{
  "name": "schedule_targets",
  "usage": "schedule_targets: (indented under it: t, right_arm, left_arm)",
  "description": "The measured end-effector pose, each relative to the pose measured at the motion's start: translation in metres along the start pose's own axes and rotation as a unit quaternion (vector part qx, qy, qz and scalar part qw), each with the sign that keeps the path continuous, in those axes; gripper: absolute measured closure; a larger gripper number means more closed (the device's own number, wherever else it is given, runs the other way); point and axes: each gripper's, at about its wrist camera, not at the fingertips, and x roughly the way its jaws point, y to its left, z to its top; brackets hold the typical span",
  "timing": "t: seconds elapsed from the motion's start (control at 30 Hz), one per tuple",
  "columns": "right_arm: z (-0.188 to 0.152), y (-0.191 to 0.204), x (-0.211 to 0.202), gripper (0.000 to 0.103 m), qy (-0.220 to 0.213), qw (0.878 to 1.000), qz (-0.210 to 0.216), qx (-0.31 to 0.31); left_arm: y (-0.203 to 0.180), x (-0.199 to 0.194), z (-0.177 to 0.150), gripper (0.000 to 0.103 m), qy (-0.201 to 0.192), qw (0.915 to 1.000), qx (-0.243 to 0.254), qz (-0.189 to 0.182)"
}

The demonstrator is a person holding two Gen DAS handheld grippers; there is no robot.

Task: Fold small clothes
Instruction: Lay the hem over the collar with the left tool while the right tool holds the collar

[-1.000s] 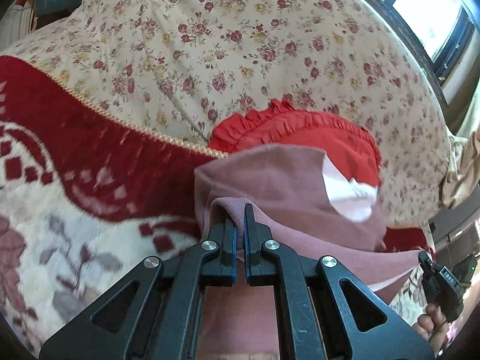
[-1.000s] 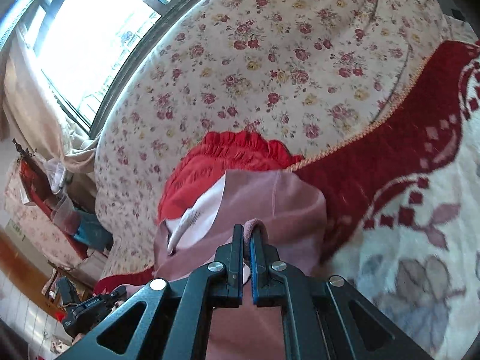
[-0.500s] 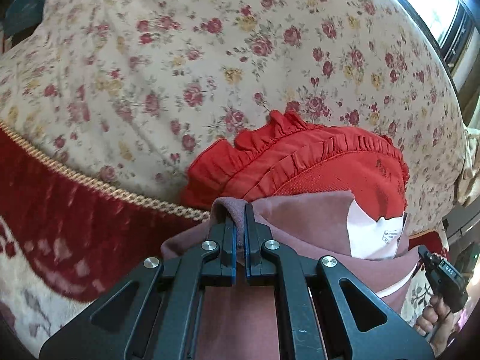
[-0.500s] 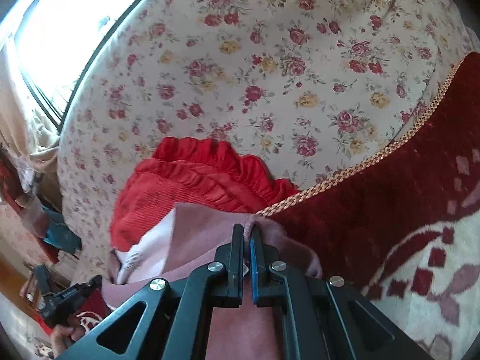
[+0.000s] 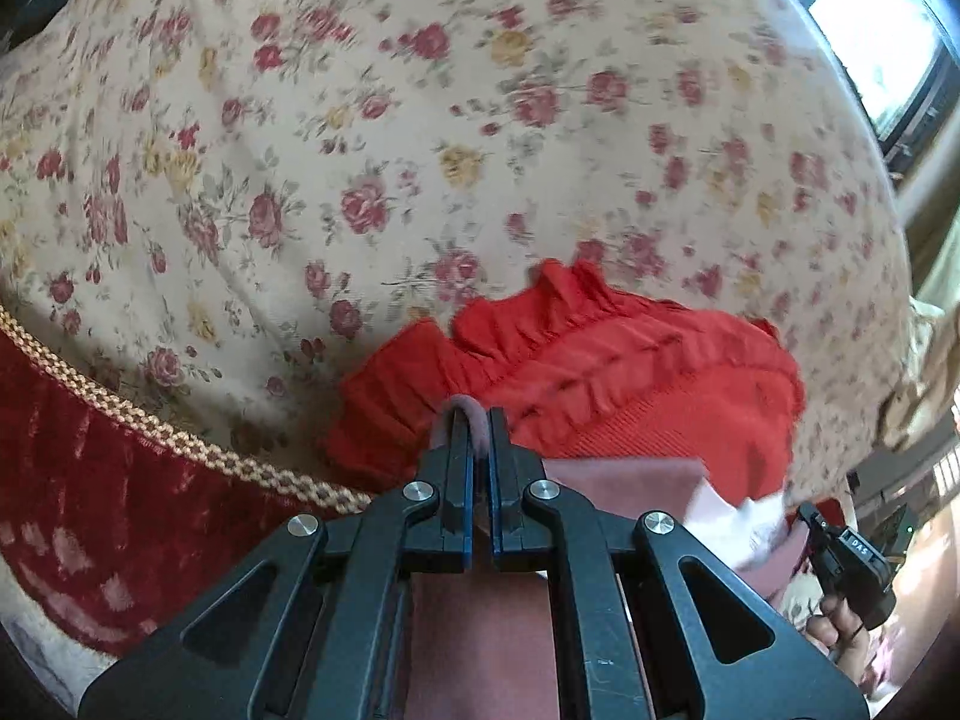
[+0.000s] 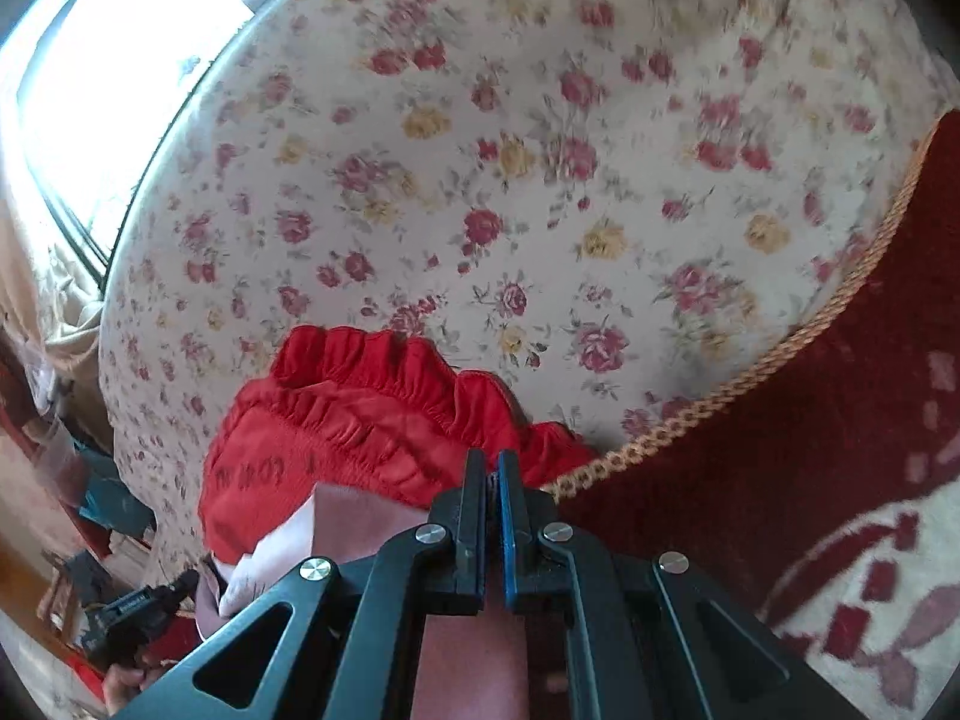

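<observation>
Left gripper [image 5: 478,420] clamped tight on a bunched edge of the pink garment [image 5: 624,477]; cloth loops over the fingertips. Right gripper [image 6: 492,462] likewise closed on the same pink garment [image 6: 354,519], its fold pinched between the pads. Pink garment hangs below both grippers, its far edge lying over the red ruffled garment [image 5: 630,372] on the floral bedsheet [image 5: 372,120]. Red patterned blanket [image 6: 780,468] beside it.

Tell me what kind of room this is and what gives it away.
Most likely a bedroom in a home. The clothes lie on a wide soft surface under a floral sheet with a red patterned blanket over part of it, probably a bed, and a bright window with a curtain stands just behind.
</observation>
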Motion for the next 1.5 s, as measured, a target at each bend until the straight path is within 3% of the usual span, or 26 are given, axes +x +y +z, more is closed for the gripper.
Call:
schedule_targets:
  t: [0.13, 0.23, 0.37, 0.47, 0.57, 0.63, 0.7, 0.8, 0.9, 1.03, 1.13, 1.33, 1.4, 1.5]
  right_arm:
    - [0.009, -0.016, 0.029, 0.1, 0.025, 0.997, 0.033, 0.06]
    - [0.012, -0.021, 0.028, 0.1, 0.001, 0.998, 0.005, 0.063]
    - [0.014, -0.013, 0.005, 0.1, -0.026, 0.999, -0.028, 0.016]
    - [0.002, 0.022, -0.022, 0.1, -0.041, 0.996, -0.004, -0.085]
    - [-0.035, 0.077, -0.031, 0.1, -0.007, 0.974, 0.059, -0.218]
    - [-0.068, 0.113, -0.02, 0.1, 0.039, 0.956, 0.064, -0.284]
    - [-0.093, 0.131, -0.009, 0.1, 0.069, 0.949, 0.061, -0.303]
    - [-0.117, 0.14, 0.014, 0.1, 0.118, 0.946, 0.016, -0.301]
    - [-0.128, 0.14, 0.026, 0.1, 0.124, 0.942, -0.009, -0.312]
    - [-0.112, 0.146, 0.036, 0.1, 0.111, 0.949, -0.001, -0.294]
    - [-0.094, 0.158, 0.041, 0.1, 0.1, 0.953, 0.009, -0.285]
    - [-0.055, 0.168, 0.067, 0.1, 0.081, 0.963, 0.019, -0.256]
    - [-0.045, 0.164, 0.065, 0.1, 0.07, 0.967, 0.028, -0.242]
    - [-0.038, 0.162, 0.049, 0.1, 0.052, 0.969, 0.036, -0.241]
  left_arm:
    - [0.012, 0.001, 0.01, 0.1, -0.017, 0.9994, -0.018, 0.023]
    - [0.022, -0.009, 0.012, 0.1, -0.025, 0.9989, -0.017, 0.037]
    - [0.012, -0.036, 0.002, 0.1, -0.047, 0.9982, 0.026, 0.029]
    - [-0.016, -0.057, -0.023, 0.1, -0.059, 0.9948, 0.083, -0.001]
    - [-0.057, -0.051, -0.06, 0.1, -0.024, 0.9871, 0.156, -0.026]
    - [-0.081, -0.036, -0.084, 0.1, 0.006, 0.9809, 0.193, -0.028]
    - [-0.094, -0.023, -0.1, 0.1, 0.023, 0.9762, 0.215, -0.018]
    - [-0.105, -0.01, -0.111, 0.1, 0.029, 0.9727, 0.23, 0.008]
    - [-0.108, -0.006, -0.108, 0.1, 0.033, 0.9705, 0.238, 0.016]
    - [-0.115, -0.002, -0.088, 0.1, 0.025, 0.9687, 0.246, 0.016]
    - [-0.117, 0.002, -0.058, 0.1, 0.011, 0.9727, 0.231, 0.014]
    - [-0.113, -0.003, -0.004, 0.1, -0.032, 0.9758, 0.208, 0.06]
    - [-0.106, -0.022, -0.002, 0.1, -0.038, 0.9784, 0.2, 0.037]
    - [-0.104, -0.047, -0.022, 0.1, -0.026, 0.9759, 0.216, -0.012]
